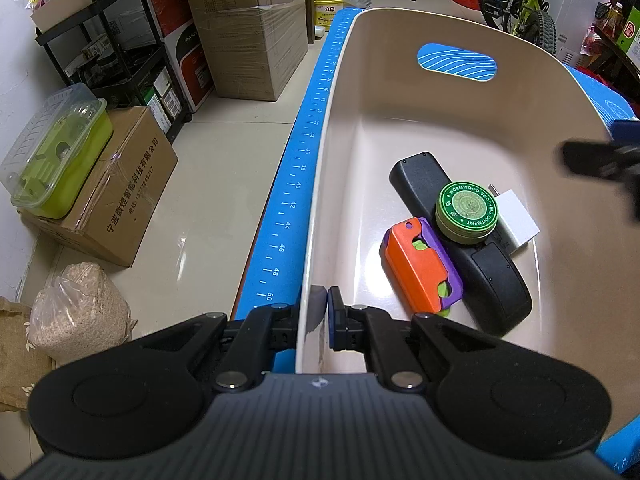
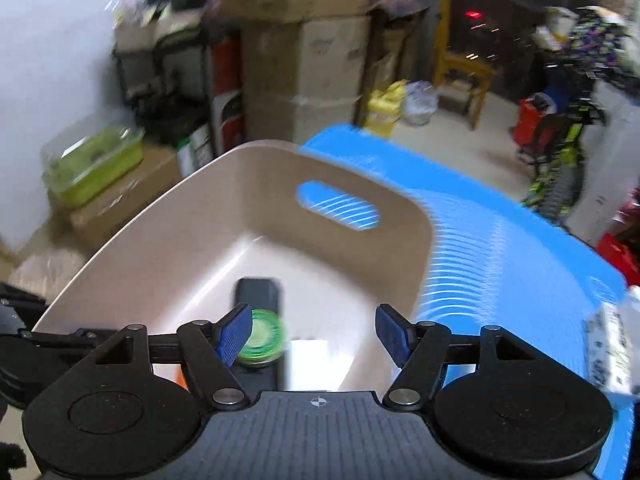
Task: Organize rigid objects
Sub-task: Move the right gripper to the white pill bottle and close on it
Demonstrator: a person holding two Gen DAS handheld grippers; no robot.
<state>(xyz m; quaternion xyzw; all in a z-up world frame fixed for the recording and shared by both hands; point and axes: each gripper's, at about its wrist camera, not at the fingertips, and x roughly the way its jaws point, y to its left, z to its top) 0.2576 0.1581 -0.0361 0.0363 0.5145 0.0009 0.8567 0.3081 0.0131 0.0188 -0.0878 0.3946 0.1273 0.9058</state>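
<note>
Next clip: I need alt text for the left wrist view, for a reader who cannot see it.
The left gripper is shut on the near wall of a beige bin sitting on a blue mat. Inside lie a black remote with a green ointment tin on top, an orange-and-purple toy and a white charger.

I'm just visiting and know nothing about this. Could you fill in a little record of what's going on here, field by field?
Container: beige bin on a blue mat
Inside: black remote, green ointment tin on top of it, white charger, orange-purple toy
Left tool: shut on the bin's wall
Right tool: open, empty, above the bin
View quality: right camera blurred
</note>
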